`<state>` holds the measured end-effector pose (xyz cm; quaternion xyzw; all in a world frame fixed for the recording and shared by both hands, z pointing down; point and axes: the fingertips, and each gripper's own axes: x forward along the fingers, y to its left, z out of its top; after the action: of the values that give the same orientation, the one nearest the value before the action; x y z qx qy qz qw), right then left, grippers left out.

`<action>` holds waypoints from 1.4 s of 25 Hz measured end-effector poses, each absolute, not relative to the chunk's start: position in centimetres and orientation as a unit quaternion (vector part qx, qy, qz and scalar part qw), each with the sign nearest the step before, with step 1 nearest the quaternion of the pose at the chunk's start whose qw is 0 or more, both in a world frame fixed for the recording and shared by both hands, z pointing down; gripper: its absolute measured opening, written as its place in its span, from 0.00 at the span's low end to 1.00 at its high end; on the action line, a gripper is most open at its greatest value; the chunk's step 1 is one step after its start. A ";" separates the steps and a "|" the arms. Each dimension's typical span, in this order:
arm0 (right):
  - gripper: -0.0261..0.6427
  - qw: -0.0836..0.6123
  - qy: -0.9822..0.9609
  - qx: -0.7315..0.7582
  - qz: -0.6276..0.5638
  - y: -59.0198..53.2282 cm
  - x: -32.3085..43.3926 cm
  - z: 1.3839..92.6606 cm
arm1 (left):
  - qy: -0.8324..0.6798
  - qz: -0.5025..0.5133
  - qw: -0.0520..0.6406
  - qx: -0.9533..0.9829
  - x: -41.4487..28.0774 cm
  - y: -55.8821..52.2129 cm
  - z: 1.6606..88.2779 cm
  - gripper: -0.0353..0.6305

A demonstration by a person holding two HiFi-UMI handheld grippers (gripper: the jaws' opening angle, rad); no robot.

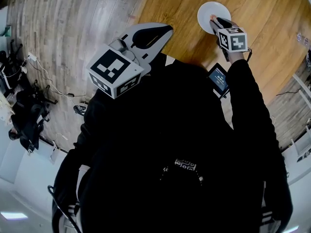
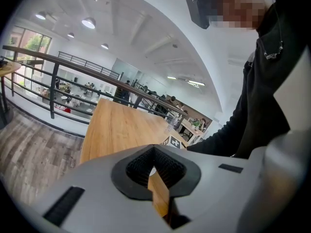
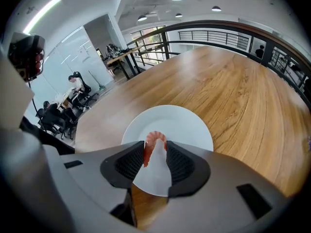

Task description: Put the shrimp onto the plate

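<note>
A round white plate (image 1: 205,9) (image 3: 187,125) lies on the wooden table (image 1: 262,13). My right gripper (image 1: 216,21) (image 3: 156,149) points steeply down over the plate's near part. It is shut on an orange, arched shrimp (image 3: 155,136) (image 1: 212,18), whose two ends rest against the black pads; the shrimp hangs just above the plate's surface. My left gripper (image 1: 164,29) (image 2: 154,150) is held up close to the person's chest, short of the table's near edge. Its jaws meet at the tips with nothing between them.
The table's curved near edge runs just beyond the person's dark torso. A small lit screen (image 1: 218,78) hangs below the right arm. Cables and black chairs (image 1: 24,110) stand on the plank floor at the left. A railing (image 3: 218,33) borders the far side.
</note>
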<state>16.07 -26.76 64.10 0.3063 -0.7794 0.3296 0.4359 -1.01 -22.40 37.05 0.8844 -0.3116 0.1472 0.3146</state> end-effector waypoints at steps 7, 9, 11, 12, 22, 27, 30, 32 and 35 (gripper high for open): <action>0.27 0.433 -0.780 0.293 0.343 -26.5 15.5 64.2 | -0.309 0.144 0.317 0.885 -1.4 -22.2 36.5 0.05; 0.27 0.430 -0.781 0.294 0.345 -26.9 15.1 64.0 | -0.309 0.140 0.318 0.885 -1.7 -22.5 36.4 0.05; 0.29 0.426 -0.779 0.298 0.350 -26.8 15.1 64.0 | -0.308 0.136 0.318 0.886 -1.7 -22.7 36.3 0.05; 0.32 0.425 -0.778 0.300 0.352 -26.6 15.2 64.1 | -0.307 0.135 0.317 0.887 -1.7 -22.7 36.3 0.05; 0.29 0.372 -0.783 0.372 0.330 -28.0 17.1 59.8 | -0.275 0.139 0.278 0.910 -0.9 -22.5 34.8 0.05; 0.08 0.306 -0.808 0.413 0.289 -28.4 14.9 53.9 | -0.239 0.135 0.244 0.930 -2.2 -22.4 34.4 0.05; 0.07 0.275 -0.822 0.416 0.275 -28.7 13.5 52.0 | -0.211 0.134 0.231 0.940 -1.8 -22.9 35.5 0.05; 0.07 0.243 -0.829 0.423 0.274 -29.5 13.2 50.5 | -0.189 0.131 0.219 0.948 -0.9 -24.1 36.1 0.05; 0.07 0.174 -0.843 0.430 0.273 -30.4 11.7 45.4 | -0.169 0.119 0.202 0.957 -0.8 -25.8 35.1 0.05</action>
<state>11.71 -30.43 45.39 0.4297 -0.8428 0.2732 0.1741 -0.79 -25.83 35.06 0.9574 -0.1687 0.1186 0.2022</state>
